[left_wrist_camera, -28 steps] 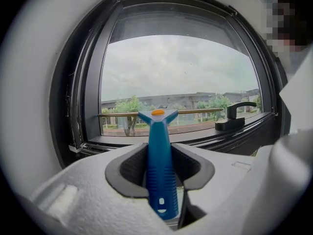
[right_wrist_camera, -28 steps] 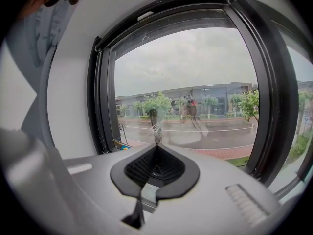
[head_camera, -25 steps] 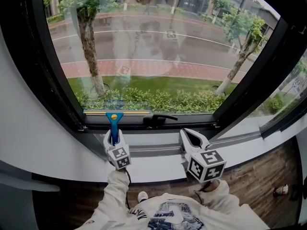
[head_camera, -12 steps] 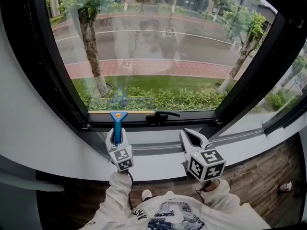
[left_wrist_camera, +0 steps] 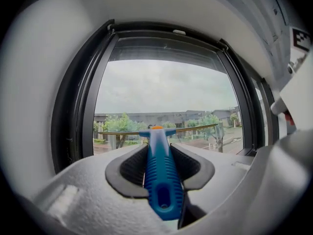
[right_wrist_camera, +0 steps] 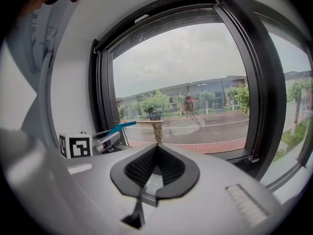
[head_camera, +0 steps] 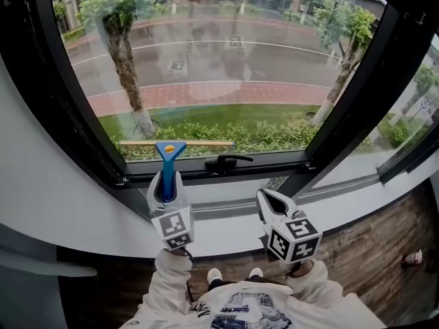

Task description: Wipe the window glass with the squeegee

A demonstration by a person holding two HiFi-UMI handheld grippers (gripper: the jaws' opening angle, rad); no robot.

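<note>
Your left gripper (head_camera: 164, 182) clamped on blue squeegee (head_camera: 169, 151) handle. Blade, at lower frame a second ago, now up on bottom strip of window glass (head_camera: 226, 60) (just above window handle (head_camera: 226, 161)): new stroke likely starting. Your right gripper (head_camera: 269, 199) closed, empty, near sill. Blade-to-glass contact unconfirmed; pane top cut off; reflections mask streaks

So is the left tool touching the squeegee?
Touching. The left gripper view shows the left tool pressed against both sides of the squeegee handle, with no gap.
</note>
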